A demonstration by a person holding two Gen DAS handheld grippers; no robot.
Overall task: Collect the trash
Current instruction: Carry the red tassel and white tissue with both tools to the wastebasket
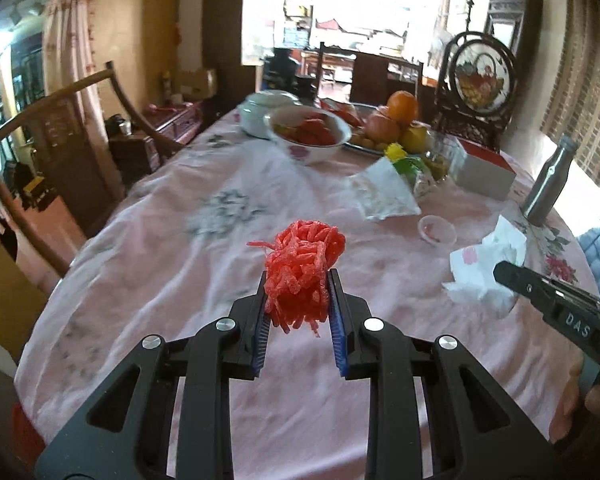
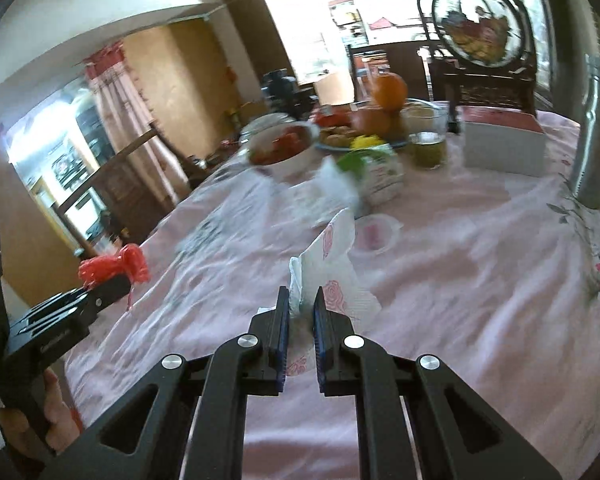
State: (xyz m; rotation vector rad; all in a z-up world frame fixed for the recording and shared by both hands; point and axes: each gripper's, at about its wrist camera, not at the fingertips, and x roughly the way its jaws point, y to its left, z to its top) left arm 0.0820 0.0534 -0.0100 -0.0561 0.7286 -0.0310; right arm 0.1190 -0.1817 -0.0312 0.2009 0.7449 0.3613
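Left gripper (image 1: 298, 300): blue-padded jaws closed partway on a bunched wad of red plastic mesh netting (image 1: 306, 276), held above the table. Seen from the right wrist, the same netting (image 2: 114, 266) sits at the tip of that gripper.

Right gripper (image 2: 301, 308): jaws narrow, pinching a crumpled white paper napkin printed with pink roses (image 2: 332, 276). From the left wrist view the napkin (image 1: 484, 268) appears at the right gripper's black tip; whether it is lifted clear of the cloth cannot be told.

Surface: round table under a wrinkled pale pink tablecloth with grey and red floral print (image 1: 188, 264). On it, well beyond both grippers: small pink plastic cup (image 1: 437, 230), clear plastic bag (image 1: 384, 196), white bowl of red food (image 1: 308, 130), plate of oranges and apples (image 1: 396, 120), grey box with red top (image 1: 484, 170), steel bottle (image 1: 550, 180).

Room: curved dark wooden chair (image 1: 60, 120) left of table, pink curtain (image 1: 70, 44), round framed picture on carved stand (image 1: 480, 76), bright window behind, brick wall at right.
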